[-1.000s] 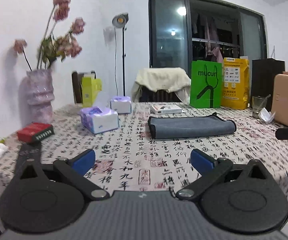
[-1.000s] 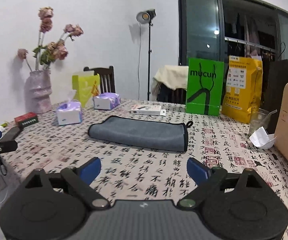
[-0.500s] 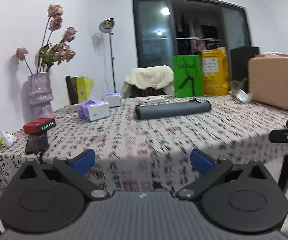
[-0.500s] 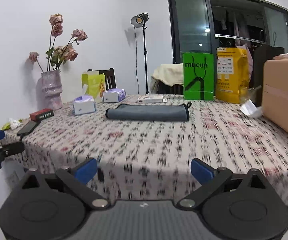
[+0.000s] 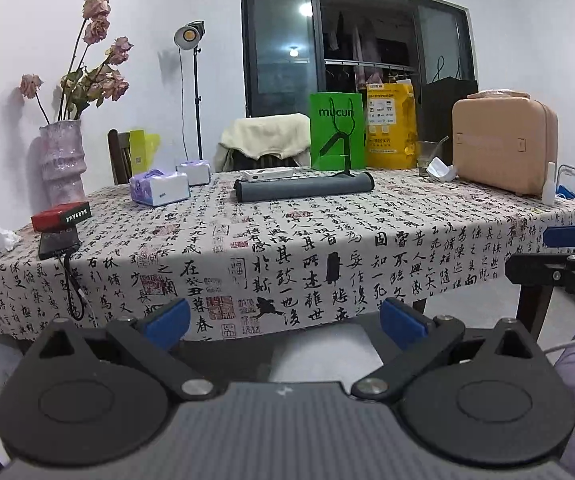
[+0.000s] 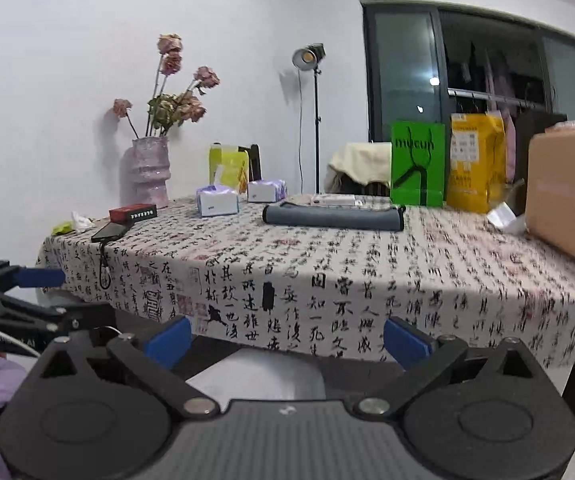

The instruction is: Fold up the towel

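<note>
Folded towel [image 5: 304,190] on table [image 5: 327,232] (tongs apart)

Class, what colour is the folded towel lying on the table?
Grey: the towel is plain dark grey, seen best in the left wrist view.

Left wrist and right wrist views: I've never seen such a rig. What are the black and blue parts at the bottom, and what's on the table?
Each picture comes from a camera on a hand-held gripper, looking forward along its blue-tipped fingers. The left gripper and right gripper are both open and hold nothing; each also shows at the edge of the other's view. Both sit below the table's near edge. On the calligraphy-print tablecloth lies the folded grey towel, with two tissue boxes, a red box, a green paper bag and a beige case around it.
</note>
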Tool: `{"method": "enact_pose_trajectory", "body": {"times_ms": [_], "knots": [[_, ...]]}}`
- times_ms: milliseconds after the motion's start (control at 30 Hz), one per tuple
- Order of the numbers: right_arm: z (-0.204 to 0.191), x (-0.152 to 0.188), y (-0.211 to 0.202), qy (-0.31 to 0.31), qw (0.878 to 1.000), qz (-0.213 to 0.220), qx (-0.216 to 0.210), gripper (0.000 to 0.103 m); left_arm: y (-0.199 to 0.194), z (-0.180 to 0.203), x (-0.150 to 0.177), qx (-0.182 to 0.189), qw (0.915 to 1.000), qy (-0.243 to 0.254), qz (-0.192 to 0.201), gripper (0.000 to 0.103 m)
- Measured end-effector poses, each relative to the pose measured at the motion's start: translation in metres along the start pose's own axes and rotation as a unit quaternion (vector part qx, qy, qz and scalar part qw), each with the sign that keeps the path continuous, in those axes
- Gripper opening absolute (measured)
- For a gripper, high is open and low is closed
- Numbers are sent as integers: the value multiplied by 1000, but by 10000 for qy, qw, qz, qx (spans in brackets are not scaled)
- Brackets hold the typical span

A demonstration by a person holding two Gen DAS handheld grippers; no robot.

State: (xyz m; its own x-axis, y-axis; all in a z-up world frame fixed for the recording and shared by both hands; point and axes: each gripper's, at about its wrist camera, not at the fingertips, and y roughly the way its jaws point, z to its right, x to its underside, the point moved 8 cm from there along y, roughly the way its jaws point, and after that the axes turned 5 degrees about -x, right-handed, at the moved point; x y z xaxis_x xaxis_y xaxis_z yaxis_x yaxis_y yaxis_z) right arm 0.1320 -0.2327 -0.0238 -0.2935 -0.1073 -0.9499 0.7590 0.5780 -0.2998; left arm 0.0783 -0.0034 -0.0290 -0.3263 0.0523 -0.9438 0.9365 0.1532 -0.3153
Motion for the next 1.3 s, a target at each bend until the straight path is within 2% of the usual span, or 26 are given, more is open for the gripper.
{"method": "enact_pose_trajectory", "body": {"times_ms": [600,1300], "knots": [[0,-1,1,32,10000,89,-26,103,-4,0,-5,-119,9997,37,222,103],[-2,1,3,52,9999,76,-61,103,-4,1,-5,-90,9998,56,194,103]]}}
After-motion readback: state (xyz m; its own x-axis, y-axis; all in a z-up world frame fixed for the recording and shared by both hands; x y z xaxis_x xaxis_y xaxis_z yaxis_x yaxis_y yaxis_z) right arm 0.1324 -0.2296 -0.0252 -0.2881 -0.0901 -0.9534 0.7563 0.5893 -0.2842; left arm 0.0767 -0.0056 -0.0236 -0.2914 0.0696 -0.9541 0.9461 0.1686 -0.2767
